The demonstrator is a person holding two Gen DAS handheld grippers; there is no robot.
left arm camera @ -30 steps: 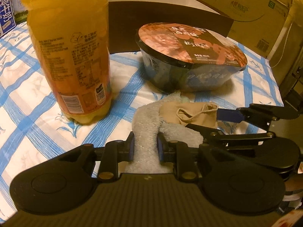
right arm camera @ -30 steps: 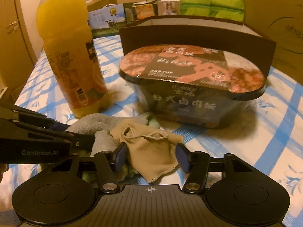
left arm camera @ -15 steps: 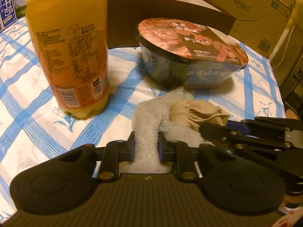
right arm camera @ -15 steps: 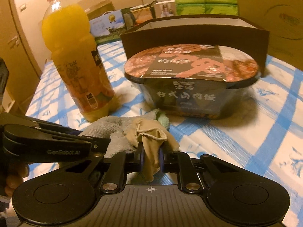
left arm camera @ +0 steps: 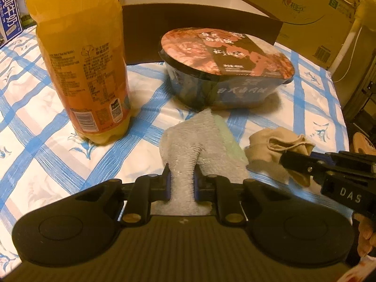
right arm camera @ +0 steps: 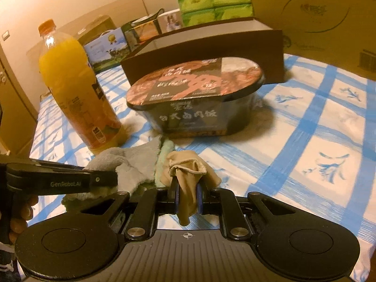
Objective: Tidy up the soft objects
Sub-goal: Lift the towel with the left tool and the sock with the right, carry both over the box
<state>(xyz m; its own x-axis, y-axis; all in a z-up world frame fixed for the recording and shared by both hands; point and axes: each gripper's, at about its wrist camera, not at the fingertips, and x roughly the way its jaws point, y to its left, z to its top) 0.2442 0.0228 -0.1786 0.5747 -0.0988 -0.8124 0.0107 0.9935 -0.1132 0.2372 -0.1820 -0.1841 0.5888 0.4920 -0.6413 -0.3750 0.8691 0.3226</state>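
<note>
A grey fluffy towel (left arm camera: 197, 145) with a pale green underside lies on the blue-checked cloth; my left gripper (left arm camera: 182, 181) is shut on its near edge. The towel also shows in the right wrist view (right arm camera: 131, 162). A beige sock (right arm camera: 188, 171) is pinched in my right gripper (right arm camera: 187, 196), which is shut on it and holds it lifted just right of the towel. In the left wrist view the sock (left arm camera: 275, 148) hangs from the right gripper's fingers (left arm camera: 298, 166) at the right.
An orange juice bottle (left arm camera: 80, 58) stands at the left. A sealed black instant-meal bowl (left arm camera: 225, 70) sits behind the towel. An open dark brown box (left arm camera: 199, 18) stands behind them, with cardboard cartons (left arm camera: 312, 14) and green tissue packs (right arm camera: 213, 2) at the back.
My right gripper closed on the beige sock and pulled it right, off the grey towel. My left gripper stayed shut on the towel.
</note>
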